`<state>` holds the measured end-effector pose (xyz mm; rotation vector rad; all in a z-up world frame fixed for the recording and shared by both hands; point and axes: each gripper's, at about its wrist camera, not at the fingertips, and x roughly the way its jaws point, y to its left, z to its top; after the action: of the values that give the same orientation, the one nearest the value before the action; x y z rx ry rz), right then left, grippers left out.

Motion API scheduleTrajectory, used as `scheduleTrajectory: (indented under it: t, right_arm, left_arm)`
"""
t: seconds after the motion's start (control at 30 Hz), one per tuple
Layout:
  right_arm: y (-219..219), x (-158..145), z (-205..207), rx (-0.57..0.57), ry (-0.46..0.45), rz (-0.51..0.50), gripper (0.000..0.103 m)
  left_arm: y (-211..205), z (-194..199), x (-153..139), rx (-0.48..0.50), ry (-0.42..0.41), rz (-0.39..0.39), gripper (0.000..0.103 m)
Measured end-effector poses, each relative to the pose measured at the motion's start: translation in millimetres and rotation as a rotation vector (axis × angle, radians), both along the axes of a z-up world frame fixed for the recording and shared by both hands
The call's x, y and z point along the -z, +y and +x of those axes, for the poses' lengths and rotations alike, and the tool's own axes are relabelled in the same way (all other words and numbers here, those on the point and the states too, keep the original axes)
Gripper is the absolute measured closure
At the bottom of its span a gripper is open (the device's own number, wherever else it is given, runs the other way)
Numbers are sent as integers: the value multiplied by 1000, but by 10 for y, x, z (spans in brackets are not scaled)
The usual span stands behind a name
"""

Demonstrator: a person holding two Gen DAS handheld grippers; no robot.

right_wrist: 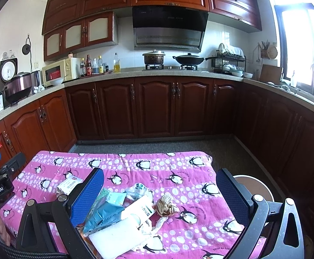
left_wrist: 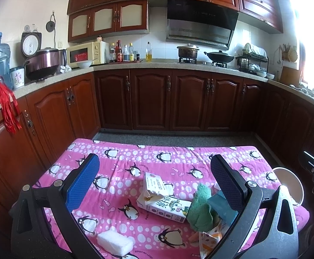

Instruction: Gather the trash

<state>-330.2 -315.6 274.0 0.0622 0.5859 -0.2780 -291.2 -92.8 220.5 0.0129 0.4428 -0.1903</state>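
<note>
Both hand-held grippers, left (left_wrist: 154, 185) and right (right_wrist: 160, 192), hover spread apart, empty. Lower the right squarely over the crumpled paper (right_wrist: 166, 205), then pinch.

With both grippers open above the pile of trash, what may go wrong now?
The green cloth lies among the wrappers, so the left gripper may take it as trash. The crumpled paper ball is light and may slip from the right gripper. The bin stands off the table's edge, so drops could miss.
</note>
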Motion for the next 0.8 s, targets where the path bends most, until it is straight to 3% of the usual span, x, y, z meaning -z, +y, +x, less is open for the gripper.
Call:
scheduleTrajectory:
  t: [0.23, 0.47, 0.8]
  right_arm:
    - [-21, 147, 73, -59, 74, 14, 0]
    - [-29, 374, 216, -146, 165, 130, 0]
    - [94, 608, 454, -254, 265, 220, 0]
  left_arm:
    - [222, 240, 91, 37, 121, -39, 1]
    - [617, 493, 181, 36, 227, -14, 1]
    - [1088, 532, 701, 66, 490, -45, 1]
